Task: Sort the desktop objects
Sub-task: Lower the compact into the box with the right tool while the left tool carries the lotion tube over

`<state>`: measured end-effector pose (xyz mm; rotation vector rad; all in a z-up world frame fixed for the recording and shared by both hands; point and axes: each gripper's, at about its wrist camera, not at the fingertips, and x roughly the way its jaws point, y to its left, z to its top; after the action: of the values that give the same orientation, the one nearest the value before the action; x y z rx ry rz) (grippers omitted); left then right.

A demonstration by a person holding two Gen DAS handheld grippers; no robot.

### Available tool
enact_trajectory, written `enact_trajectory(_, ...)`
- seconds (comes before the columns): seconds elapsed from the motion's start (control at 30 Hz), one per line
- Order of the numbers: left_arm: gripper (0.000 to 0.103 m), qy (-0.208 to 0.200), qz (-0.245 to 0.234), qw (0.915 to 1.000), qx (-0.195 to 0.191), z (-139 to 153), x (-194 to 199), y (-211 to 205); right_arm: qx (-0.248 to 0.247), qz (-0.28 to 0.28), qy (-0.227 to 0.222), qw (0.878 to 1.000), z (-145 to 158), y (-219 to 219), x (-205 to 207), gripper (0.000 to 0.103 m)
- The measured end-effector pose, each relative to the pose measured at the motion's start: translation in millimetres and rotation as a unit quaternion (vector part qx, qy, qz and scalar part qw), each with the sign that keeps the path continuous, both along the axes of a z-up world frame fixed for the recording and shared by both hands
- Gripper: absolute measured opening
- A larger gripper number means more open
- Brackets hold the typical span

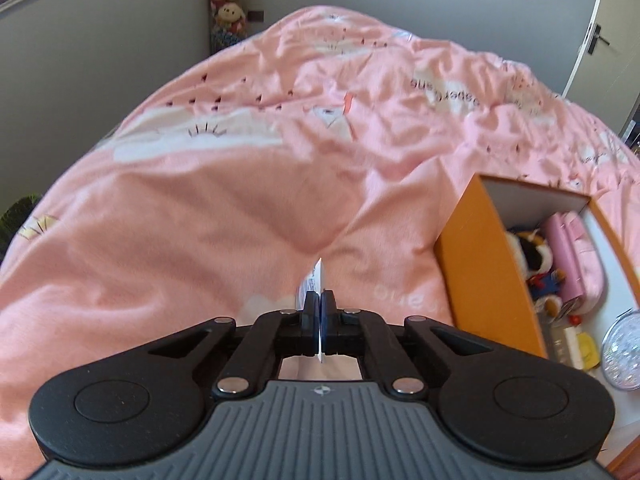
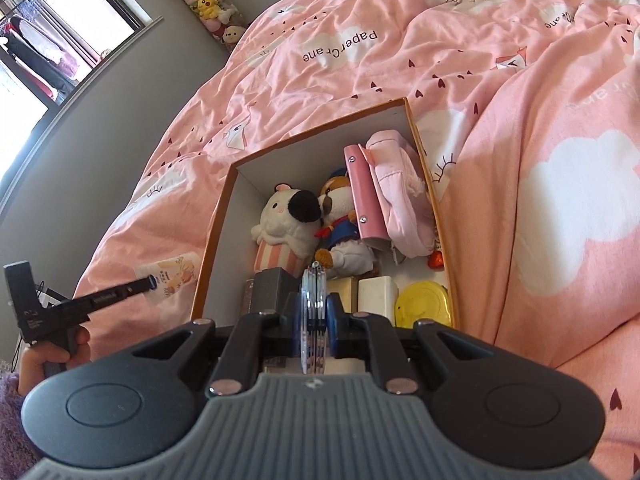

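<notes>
The pink bedspread [image 1: 224, 184] left of the orange box [image 1: 486, 264] lies open, with nothing standing on it there. Inside the box [image 2: 218, 240], plush toys [image 2: 288, 220], a pink pouch [image 2: 396, 200] and a yellow lid [image 2: 424, 304] crowd the floor (only the far corner shows bare wall).

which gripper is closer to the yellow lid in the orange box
Right. The right gripper hovers over the near end of the orange box, just beside the yellow lid. The left gripper is outside the box, over the pink quilt.
</notes>
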<state>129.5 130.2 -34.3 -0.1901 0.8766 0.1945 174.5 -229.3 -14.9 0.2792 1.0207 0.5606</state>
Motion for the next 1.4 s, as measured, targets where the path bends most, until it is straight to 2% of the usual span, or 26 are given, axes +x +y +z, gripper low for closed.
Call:
enact_trajectory(0.13, 0.0, -0.014, -0.008, 0.9998, -0.015, 20, -11, -9, 0.002, -0.004, -0.006, 1.0, 2, -4, -5, 0.014)
enact_trajectory(0.2, 0.0, -0.028, -0.014, 0.999, -0.034, 30, -19, -13, 0.001, -0.004, -0.008, 1.0, 2, -6, -7, 0.014)
enact_trajectory(0.33, 0.0, -0.064, -0.03, 0.9964, -0.048, 57, -39, -28, 0.005, -0.005, -0.004, 1.0, -1, -12, -10, 0.014)
enact_trajectory(0.5, 0.0, -0.11, -0.093, 0.9887, -0.042, 99, -56, -63, 0.008, -0.008, 0.001, 1.0, -6, -16, -10, 0.014)
enact_trajectory(0.6, 0.0, -0.117, -0.147, 0.9815, -0.039, 110, -57, -88, 0.011, -0.005, 0.0, 1.0, -7, -16, -10, 0.014)
enact_trajectory(0.73, 0.0, -0.097, -0.21, 0.9726, -0.023, 101, -51, -124, 0.019, 0.001, 0.004, 1.0, -9, -16, -11, 0.014)
enact_trajectory(0.87, 0.0, -0.06, -0.249, 0.9667, 0.003, 80, -46, -151, 0.025, 0.002, 0.012, 1.0, -14, -15, -10, 0.014)
enact_trajectory(1.2, 0.0, 0.012, -0.305, 0.9516, 0.038, 37, -41, -178, 0.029, 0.016, 0.056, 0.998, -41, -5, -2, 0.014)
enact_trajectory(1.27, 0.0, 0.021, -0.313, 0.9482, 0.05, 31, -39, -181, 0.022, 0.024, 0.055, 0.998, -44, -2, -1, 0.014)
enact_trajectory(1.4, 0.0, 0.03, -0.339, 0.9377, 0.069, 24, -37, -185, -0.008, 0.056, 0.023, 0.998, -42, 5, -2, 0.014)
